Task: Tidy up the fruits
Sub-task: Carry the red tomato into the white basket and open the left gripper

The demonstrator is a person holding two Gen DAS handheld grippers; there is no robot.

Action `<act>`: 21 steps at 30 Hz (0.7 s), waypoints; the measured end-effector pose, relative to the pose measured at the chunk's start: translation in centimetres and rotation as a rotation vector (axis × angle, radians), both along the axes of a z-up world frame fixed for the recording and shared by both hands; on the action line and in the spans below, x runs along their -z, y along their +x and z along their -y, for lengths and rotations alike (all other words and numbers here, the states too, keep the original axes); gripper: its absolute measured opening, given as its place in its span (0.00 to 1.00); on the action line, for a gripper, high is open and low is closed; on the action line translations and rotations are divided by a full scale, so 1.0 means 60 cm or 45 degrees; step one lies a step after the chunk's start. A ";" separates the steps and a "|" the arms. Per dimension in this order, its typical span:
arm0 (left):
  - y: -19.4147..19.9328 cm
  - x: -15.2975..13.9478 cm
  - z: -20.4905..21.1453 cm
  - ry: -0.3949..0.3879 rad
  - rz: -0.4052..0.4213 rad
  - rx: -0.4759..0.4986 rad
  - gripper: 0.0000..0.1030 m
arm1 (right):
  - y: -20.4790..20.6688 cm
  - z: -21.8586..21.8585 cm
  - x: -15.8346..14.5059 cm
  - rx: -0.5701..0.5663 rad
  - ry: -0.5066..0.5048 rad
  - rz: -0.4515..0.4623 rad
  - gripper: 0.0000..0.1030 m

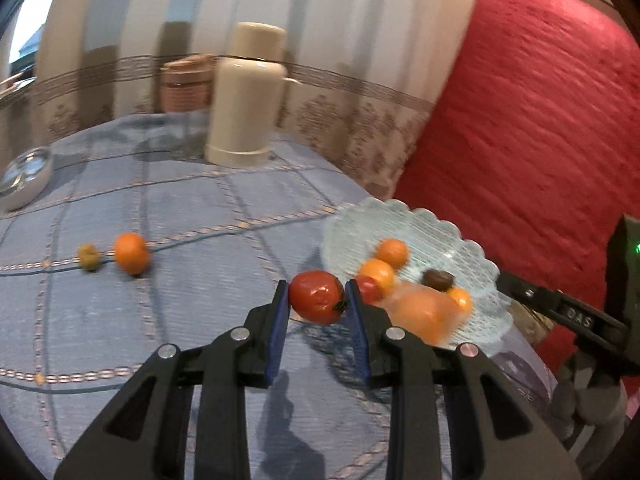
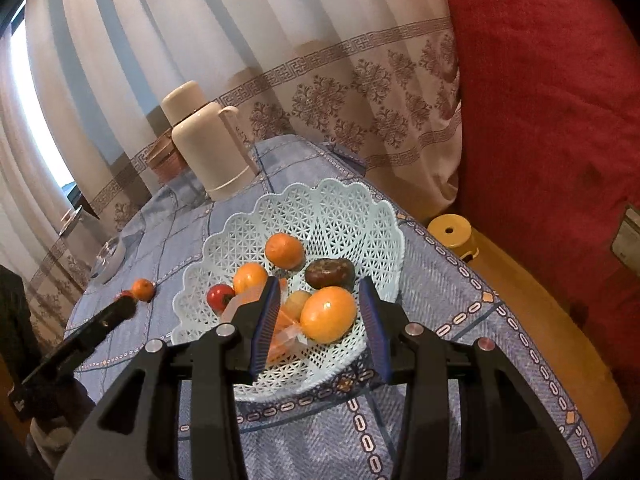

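My left gripper (image 1: 317, 294) is clamped on a red tomato (image 1: 316, 297), held above the blue tablecloth (image 1: 160, 320) just short of the lattice basket (image 1: 404, 224), which sits at about two o'clock from the tomato in the left wrist view. My right gripper (image 2: 318, 312) hangs over the near rim of the basket (image 2: 320, 204) with its jaws spread wide and nothing between the pads; the big orange (image 2: 329, 314) seen between them lies in the basket below.

The basket already holds several oranges, a second red tomato (image 2: 219, 297), a brown fruit (image 2: 330, 273) and some orange packaging. Two pieces are left on the cloth at about ten o'clock from my left tongs: an orange (image 1: 131, 253) and a small greenish fruit (image 1: 88, 256) just beside it.

I judge I am mid-carry. Next I need to bring the tomato over the rim, lower it onto a free spot near the other tomato, and open gently so it does not roll.
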State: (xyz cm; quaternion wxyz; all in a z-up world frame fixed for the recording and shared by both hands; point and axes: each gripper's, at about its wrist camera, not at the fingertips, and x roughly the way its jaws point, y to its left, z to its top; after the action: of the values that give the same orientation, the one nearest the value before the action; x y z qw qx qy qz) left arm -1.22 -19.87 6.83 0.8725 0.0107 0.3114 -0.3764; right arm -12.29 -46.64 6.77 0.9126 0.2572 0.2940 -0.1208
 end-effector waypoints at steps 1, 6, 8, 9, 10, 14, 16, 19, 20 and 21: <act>-0.007 0.001 0.011 0.004 0.002 0.022 0.28 | 0.000 0.001 0.000 0.002 0.002 0.002 0.41; -0.028 -0.001 0.046 0.020 0.032 0.093 0.28 | -0.006 0.009 -0.003 0.019 0.014 0.015 0.48; -0.030 -0.001 0.055 0.028 0.034 0.112 0.28 | -0.008 0.009 -0.006 0.022 0.012 0.021 0.49; -0.032 0.000 0.060 0.032 0.034 0.121 0.28 | -0.008 0.009 -0.006 0.022 0.012 0.023 0.49; -0.032 0.001 0.063 0.033 0.034 0.131 0.28 | -0.008 0.009 -0.007 0.022 0.011 0.024 0.49; -0.033 0.007 0.076 0.029 0.023 0.152 0.29 | -0.008 0.007 -0.006 0.018 0.012 0.023 0.49; -0.030 0.010 0.074 0.017 0.002 0.156 0.31 | -0.007 0.007 -0.006 0.017 0.014 0.021 0.49; -0.023 0.013 0.067 0.005 -0.013 0.137 0.34 | -0.007 0.007 -0.006 0.018 0.015 0.021 0.49; -0.020 0.013 0.062 -0.001 -0.023 0.131 0.35 | -0.007 0.007 -0.006 0.017 0.014 0.020 0.49; -0.016 0.014 0.058 -0.009 -0.033 0.122 0.35 | -0.007 0.006 -0.005 0.017 0.013 0.020 0.49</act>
State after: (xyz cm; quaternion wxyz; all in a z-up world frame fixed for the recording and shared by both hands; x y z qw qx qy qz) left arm -2.21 -23.35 6.01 0.8494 0.0177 0.3205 -0.4189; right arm -12.69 -47.01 7.08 0.9126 0.2649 0.2858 -0.1235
